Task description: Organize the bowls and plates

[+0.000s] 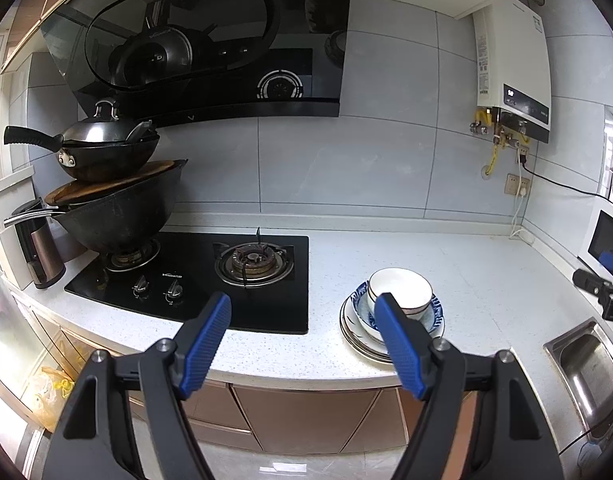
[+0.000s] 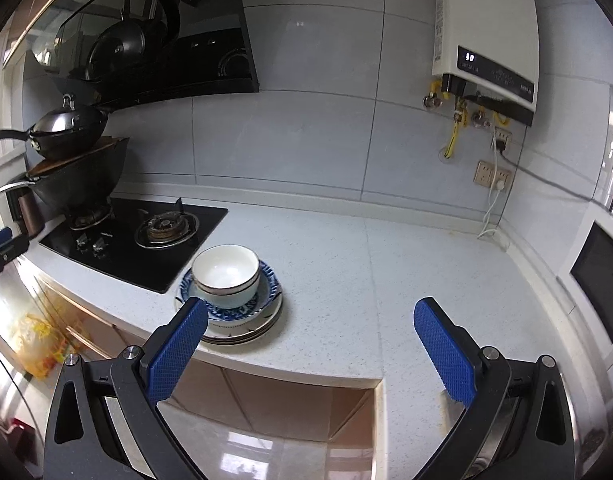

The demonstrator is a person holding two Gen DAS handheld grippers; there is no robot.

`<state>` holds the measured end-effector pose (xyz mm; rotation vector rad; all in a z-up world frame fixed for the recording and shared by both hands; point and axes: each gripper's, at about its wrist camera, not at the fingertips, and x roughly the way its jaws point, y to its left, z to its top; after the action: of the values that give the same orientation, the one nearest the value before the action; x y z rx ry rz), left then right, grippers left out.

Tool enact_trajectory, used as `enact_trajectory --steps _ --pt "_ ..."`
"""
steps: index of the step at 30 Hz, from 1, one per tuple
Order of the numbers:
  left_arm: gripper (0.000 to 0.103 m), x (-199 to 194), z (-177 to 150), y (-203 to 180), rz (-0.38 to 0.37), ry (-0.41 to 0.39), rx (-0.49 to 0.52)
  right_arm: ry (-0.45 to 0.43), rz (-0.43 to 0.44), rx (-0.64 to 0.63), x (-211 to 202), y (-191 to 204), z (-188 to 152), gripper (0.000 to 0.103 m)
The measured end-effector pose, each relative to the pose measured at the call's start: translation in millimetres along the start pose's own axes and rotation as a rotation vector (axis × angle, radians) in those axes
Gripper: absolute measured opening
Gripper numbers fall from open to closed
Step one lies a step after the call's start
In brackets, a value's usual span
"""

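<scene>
White speckled countertop [image 2: 346,264] runs beside a black gas hob [image 1: 194,280], and on it, near the front edge, the task's things sit already gathered: a white bowl [image 2: 226,274] nested in a blue-patterned bowl [image 2: 266,294] atop stacked plates [image 2: 246,334]. Both the left gripper [image 1: 304,340] and right gripper [image 2: 310,344] hang back with jaws spread wide, holding nothing. Stacking looks finished; any next move would likely be carrying the pile, gripping the plates' rim evenly.

The sink [image 1: 582,364] is cut off by the frame edge.
</scene>
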<state>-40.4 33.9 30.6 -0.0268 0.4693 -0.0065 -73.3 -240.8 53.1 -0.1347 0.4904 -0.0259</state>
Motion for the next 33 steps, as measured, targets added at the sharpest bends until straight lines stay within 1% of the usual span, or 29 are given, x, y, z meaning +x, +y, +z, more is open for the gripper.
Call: enact_trajectory --steps 1,2,5,8,13,20,30,33 --pt "0.074 0 0 -1 -0.001 0.001 0.001 -0.011 -0.013 0.004 -2 -1 1 0.102" --pt "0.074 -1 0 -1 -0.002 0.001 0.001 -0.021 -0.004 0.029 -4 -3 2 0.102" --pt "0.074 0 1 -1 -0.004 -0.002 0.002 -0.031 0.097 0.160 -6 -14 4 0.102" --pt "0.074 0 3 -2 -0.006 -0.007 0.008 -0.042 0.121 0.228 -6 -16 2 0.102" --pt "0.074 3 3 -3 -0.008 -0.001 0.025 -0.031 0.122 0.241 -1 -13 0 0.102" --pt "0.074 7 1 0 -0.006 0.015 0.014 0.003 0.114 0.246 5 -11 -4 0.102" --pt "0.074 6 -2 1 0.001 0.009 0.022 0.009 0.132 0.270 6 -14 -8 0.102" --pt "0.074 6 -2 -1 0.006 0.008 0.029 0.015 0.146 0.296 7 -16 -11 0.102"
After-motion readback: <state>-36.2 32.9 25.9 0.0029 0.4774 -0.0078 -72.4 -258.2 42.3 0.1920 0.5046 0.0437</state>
